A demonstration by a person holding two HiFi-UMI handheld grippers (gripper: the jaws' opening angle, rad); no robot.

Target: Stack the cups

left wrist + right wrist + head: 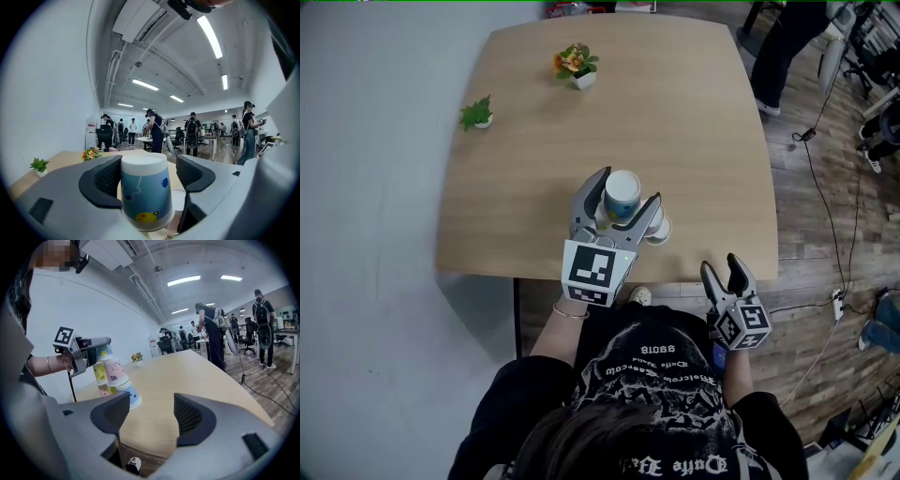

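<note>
An upside-down blue paper cup tops a small pile of upside-down cups near the table's front edge. My left gripper stands around it, open: the right pad is clear of the cup wall, the left pad close against it. In the right gripper view the pile shows a yellow cup and a pink cup under the top cup, and a blue cup at the bottom. My right gripper hangs open and empty at the table's front edge, right of the pile.
The wooden table carries a flower pot and a small green plant at the far left. A person stands at the far right corner. A cable runs over the floor to the right.
</note>
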